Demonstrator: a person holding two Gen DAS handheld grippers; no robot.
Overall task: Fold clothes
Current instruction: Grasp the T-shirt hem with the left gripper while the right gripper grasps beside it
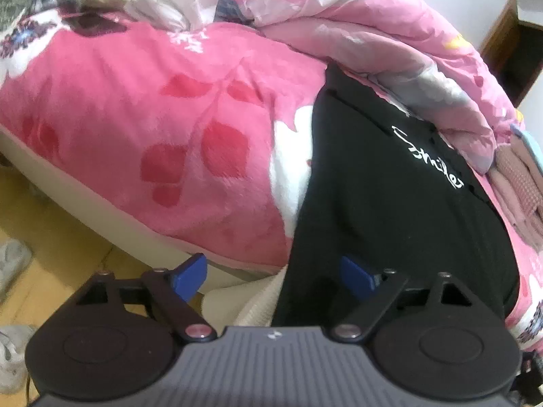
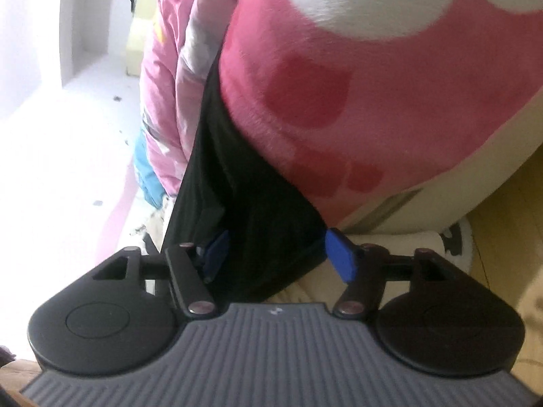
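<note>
Both blue-padded claws stand spread: left claw (image 1: 273,276) and right claw (image 2: 276,254) straddle the black printed cotton garment's (image 1: 390,186) hem unpinched, draped over the pink floral fleece blanket (image 1: 152,118) on the bed.

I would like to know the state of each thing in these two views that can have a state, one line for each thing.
black garment: lying on the bed, hanging over its edge, white lettering facing up.
left gripper: open, the garment's edge between its jaws, not pinched.
right gripper: open, black cloth between its jaws, pads apart.
pink floral blanket: spread flat on the bed.
pink quilt: bunched up behind the garment.
</note>
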